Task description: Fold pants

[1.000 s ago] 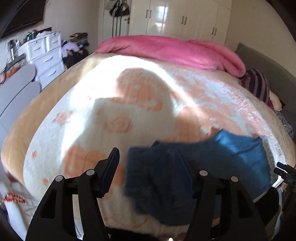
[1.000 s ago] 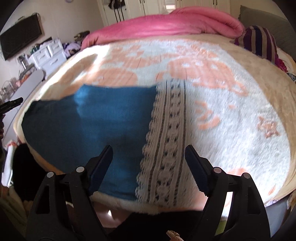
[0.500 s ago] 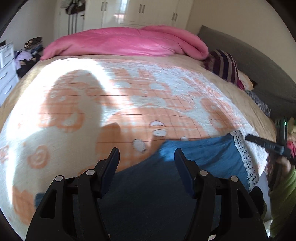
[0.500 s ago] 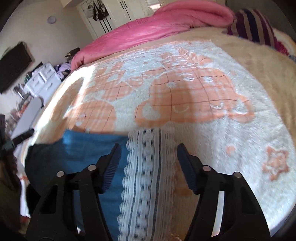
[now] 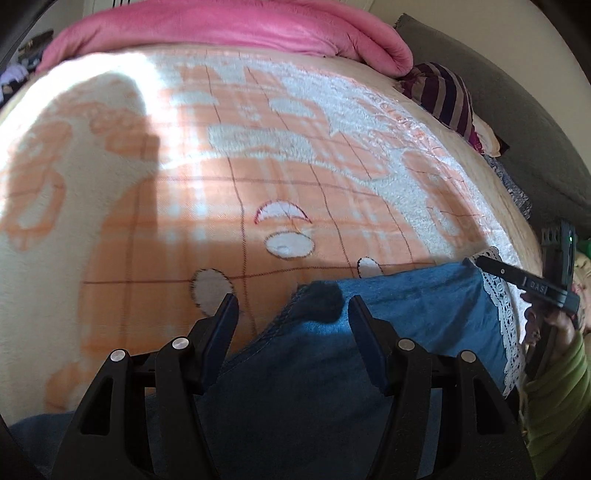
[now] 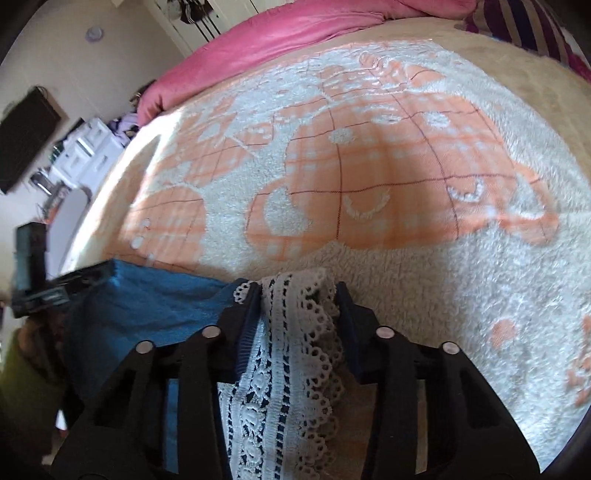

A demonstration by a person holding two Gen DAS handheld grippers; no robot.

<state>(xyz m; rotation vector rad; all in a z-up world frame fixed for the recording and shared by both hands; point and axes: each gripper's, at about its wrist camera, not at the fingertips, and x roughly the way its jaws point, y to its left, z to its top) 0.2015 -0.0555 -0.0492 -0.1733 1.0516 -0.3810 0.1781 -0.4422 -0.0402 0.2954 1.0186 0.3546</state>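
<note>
Blue pants (image 5: 406, 306) with a white lace hem (image 6: 291, 332) lie at the near edge of the bed's orange-and-white blanket (image 5: 221, 184). My left gripper (image 5: 291, 314) hangs open over the pants' upper corner, whose dark stitched edge runs between its fingers without touching the pads. My right gripper (image 6: 297, 295) is closing on the lace hem, and the lace is bunched up between its two pads. The left wrist view shows the right gripper's tip (image 5: 476, 262) at the lace on the far right. In the right wrist view the left gripper (image 6: 99, 269) shows at the pants' left end.
A pink duvet (image 5: 221, 26) is heaped at the far end of the bed, and a striped pillow (image 5: 443, 92) lies beside it. A grey upholstered edge (image 5: 535, 129) runs along the right. White drawers (image 6: 85, 151) stand left of the bed. A green sleeve (image 5: 554, 398) holds the right gripper.
Both grippers dropped closer to the pants. The right gripper's jaws narrowed from wide apart to pinching the lace hem. The left gripper swung right along the pants, its opening unchanged.
</note>
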